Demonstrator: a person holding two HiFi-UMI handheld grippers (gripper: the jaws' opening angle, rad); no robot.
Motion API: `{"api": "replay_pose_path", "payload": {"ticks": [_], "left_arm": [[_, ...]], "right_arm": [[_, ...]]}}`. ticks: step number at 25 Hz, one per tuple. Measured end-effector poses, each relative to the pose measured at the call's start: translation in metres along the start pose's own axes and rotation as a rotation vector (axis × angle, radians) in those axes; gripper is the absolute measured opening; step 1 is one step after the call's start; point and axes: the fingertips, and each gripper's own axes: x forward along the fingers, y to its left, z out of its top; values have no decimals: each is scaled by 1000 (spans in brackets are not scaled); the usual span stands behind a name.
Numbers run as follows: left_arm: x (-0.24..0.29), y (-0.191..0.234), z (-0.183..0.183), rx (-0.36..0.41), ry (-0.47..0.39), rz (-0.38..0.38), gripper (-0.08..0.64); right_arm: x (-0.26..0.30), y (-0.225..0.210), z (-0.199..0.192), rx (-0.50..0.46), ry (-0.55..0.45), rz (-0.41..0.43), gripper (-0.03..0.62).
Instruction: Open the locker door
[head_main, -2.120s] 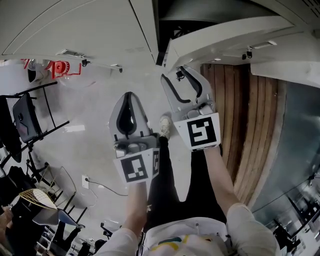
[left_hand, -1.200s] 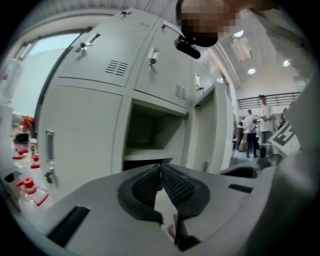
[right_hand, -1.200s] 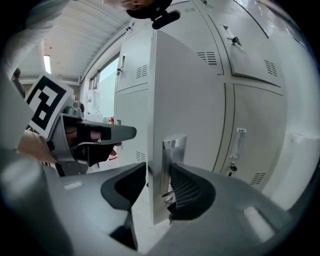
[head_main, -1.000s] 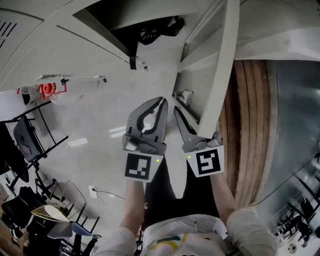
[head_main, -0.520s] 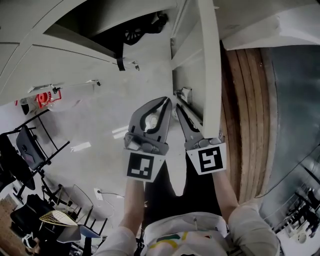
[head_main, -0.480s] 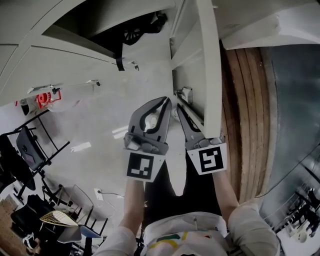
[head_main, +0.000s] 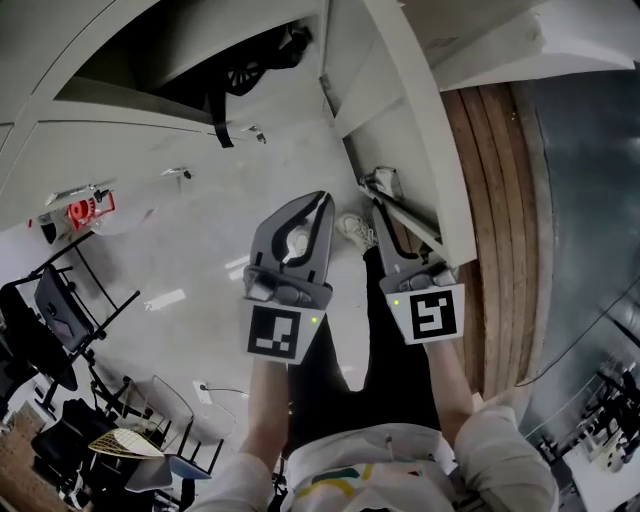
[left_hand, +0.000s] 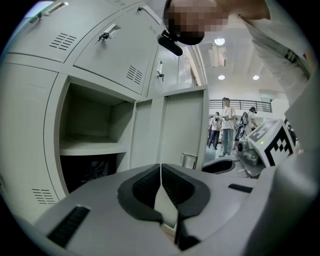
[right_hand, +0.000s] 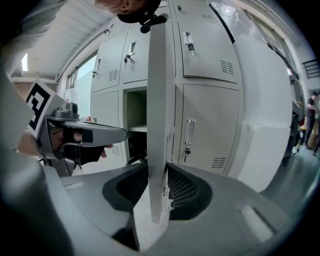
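The grey locker door (head_main: 410, 110) stands swung open, edge-on in the right gripper view (right_hand: 157, 100). My right gripper (head_main: 385, 200) straddles its free edge near the latch (head_main: 382, 182), one pad on each side (right_hand: 159, 172). Its jaws have just been closing and now pinch the door. The open compartment (head_main: 190, 75) shows a pale shelf and dark space below (left_hand: 92, 130). My left gripper (head_main: 322, 200) hovers just left of the door, shut with nothing between its pads (left_hand: 161, 167).
Closed lockers (right_hand: 205, 125) with handles and vents line the wall right of the door. A wooden floor strip (head_main: 505, 220) runs on the right. Folding chairs (head_main: 60, 260) stand far left. People (left_hand: 227, 125) stand in the distance. My shoe (head_main: 352, 228) shows between the grippers.
The door has swung further out from the locker. My right gripper has moved right and toward me with it. The left gripper stays shut and has shifted only slightly.
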Motion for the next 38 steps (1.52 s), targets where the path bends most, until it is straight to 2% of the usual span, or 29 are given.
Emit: {"api": "replay_pose_path", "payload": {"ticks": [11,21,38], "left_arm": [[16,8,-2,-14,3,76,17],[24,12,-3,-28,3,110,17],[34,18,-12,-38,17,121,17]], "right_arm": [[-5,-49,-6,37,17,-133,98],[-6,-85,-6,12,9,-215,99],[-3,-116,-7,-39,7,-291,111]]}}
